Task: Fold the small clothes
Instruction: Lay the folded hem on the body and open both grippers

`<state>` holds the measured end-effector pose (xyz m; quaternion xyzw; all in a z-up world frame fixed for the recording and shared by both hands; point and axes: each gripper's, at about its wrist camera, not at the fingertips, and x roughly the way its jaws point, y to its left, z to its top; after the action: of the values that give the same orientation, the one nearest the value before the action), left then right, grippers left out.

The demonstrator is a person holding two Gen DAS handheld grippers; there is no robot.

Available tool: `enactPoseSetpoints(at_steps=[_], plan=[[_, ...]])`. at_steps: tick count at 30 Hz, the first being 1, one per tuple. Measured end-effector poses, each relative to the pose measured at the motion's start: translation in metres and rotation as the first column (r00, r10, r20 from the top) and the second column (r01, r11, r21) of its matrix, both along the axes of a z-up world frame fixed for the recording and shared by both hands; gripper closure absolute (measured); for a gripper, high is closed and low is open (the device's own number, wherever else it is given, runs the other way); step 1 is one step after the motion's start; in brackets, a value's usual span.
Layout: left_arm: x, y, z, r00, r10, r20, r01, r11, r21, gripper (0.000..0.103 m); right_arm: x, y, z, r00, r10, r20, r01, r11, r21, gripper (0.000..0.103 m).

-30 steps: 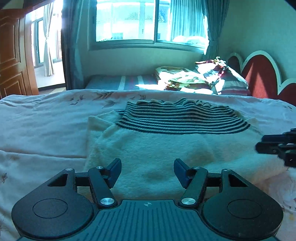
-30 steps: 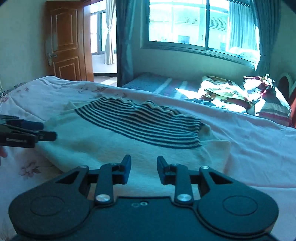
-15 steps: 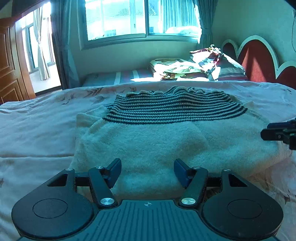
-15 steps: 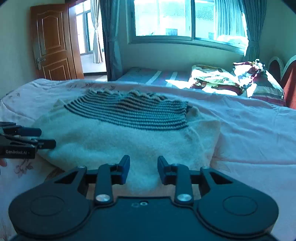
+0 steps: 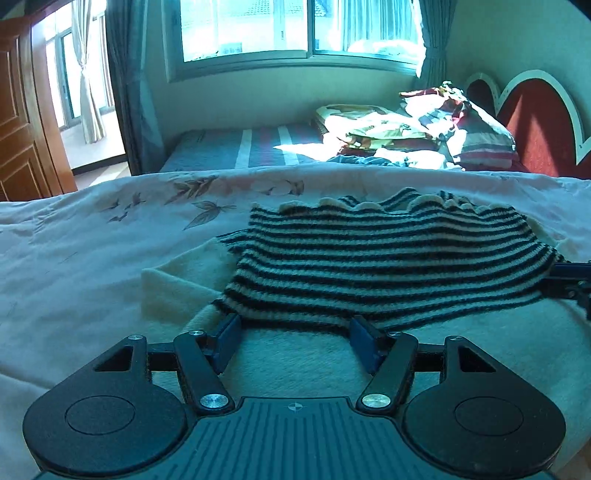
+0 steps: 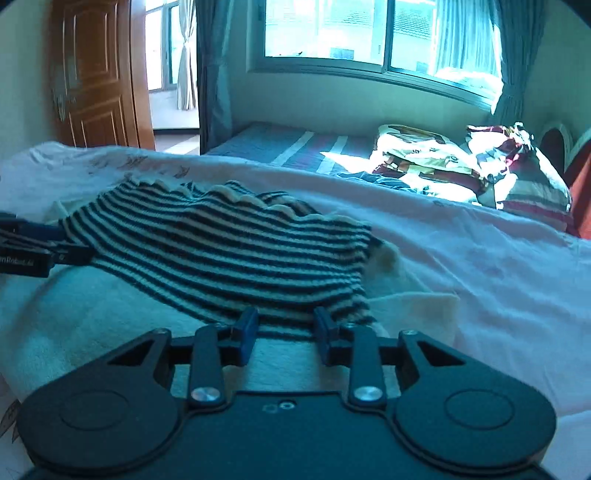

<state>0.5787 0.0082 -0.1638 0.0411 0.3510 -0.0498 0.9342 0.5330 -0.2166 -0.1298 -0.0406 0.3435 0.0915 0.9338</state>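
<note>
Both grippers at the near edge of the sweater's striped part

My left gripper (image 5: 295, 332) is opening, jaws apart, nothing pinched between them. My right gripper (image 6: 284, 325) has its jaws narrower, also apart; whether its pads touch the wool I cannot tell. The sweater (image 5: 369, 258) lies flat on the bedspread (image 5: 92, 258), striped part far. Beyond, pillows (image 6: 480, 173) lie under the window (image 5: 295, 29).

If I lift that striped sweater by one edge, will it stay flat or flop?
The sweater will probably flop: it is soft knit, its striped part draped loosely with a wavy far edge. It looks thick and fuzzy, so likely not slippery and somewhat weighty. On the soft bedspread, a push would likely bunch it.
</note>
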Motion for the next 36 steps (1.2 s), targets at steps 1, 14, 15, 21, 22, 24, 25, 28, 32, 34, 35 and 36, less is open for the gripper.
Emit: enactPoseSetpoints(at_steps=[1,14,15,21,22,24,25,28,32,34,35,36], plan=[[0.000,0.004,0.000,1.000,0.007,0.000,-0.007,1.000,-0.001,0.032,0.001,-0.008,0.000,1.000,-0.017,-0.009,0.017,1.000,-0.003,0.073],[0.029,-0.018,0.001,1.000,0.011,0.010,-0.011,0.997,0.081,0.032,0.044,-0.014,-0.002,0.999,0.000,-0.048,0.001,1.000,0.019,0.093],[0.029,-0.019,0.002,1.000,0.008,0.012,-0.009,0.996,0.089,0.032,0.042,-0.014,-0.001,0.999,0.011,-0.032,-0.011,1.000,0.014,0.095],[0.031,-0.021,-0.004,1.000,0.016,0.023,-0.019,0.995,0.097,0.027,0.036,-0.023,-0.003,0.998,-0.054,-0.017,0.054,0.998,-0.009,0.092],[0.031,-0.019,-0.003,1.000,0.019,0.020,-0.020,0.995,0.093,0.027,0.035,-0.021,-0.002,0.999,-0.050,-0.007,0.050,0.998,-0.026,0.086],[0.026,-0.021,0.006,0.999,0.021,0.050,-0.026,0.995,0.101,0.027,0.031,-0.019,0.008,0.998,-0.062,0.034,0.063,0.997,-0.046,0.074],[0.022,-0.024,0.011,0.998,0.010,0.067,-0.017,0.995,0.099,0.027,0.029,-0.018,0.013,0.996,-0.059,0.060,0.062,0.997,-0.043,0.073],[0.022,-0.039,0.012,0.998,-0.024,0.058,0.017,0.994,0.104,0.027,0.029,-0.004,0.020,0.995,-0.003,0.097,0.010,0.998,-0.069,0.074],[0.030,-0.049,-0.003,1.000,-0.023,0.018,0.021,0.991,0.132,0.021,0.045,0.007,0.000,1.000,0.011,-0.013,-0.012,0.993,-0.121,0.070],[0.033,-0.041,-0.001,1.000,-0.009,-0.002,0.010,0.996,0.088,0.017,0.045,0.003,-0.004,1.000,0.004,-0.004,-0.005,0.993,-0.121,0.063],[0.032,-0.039,0.001,1.000,-0.005,-0.004,0.005,0.996,0.089,0.017,0.045,0.000,-0.003,1.000,-0.009,-0.013,0.007,0.993,-0.115,0.063],[0.029,-0.038,0.005,1.000,-0.003,0.002,0.003,0.995,0.099,0.017,0.043,-0.002,0.001,1.000,-0.015,-0.013,0.014,0.995,-0.098,0.064]])
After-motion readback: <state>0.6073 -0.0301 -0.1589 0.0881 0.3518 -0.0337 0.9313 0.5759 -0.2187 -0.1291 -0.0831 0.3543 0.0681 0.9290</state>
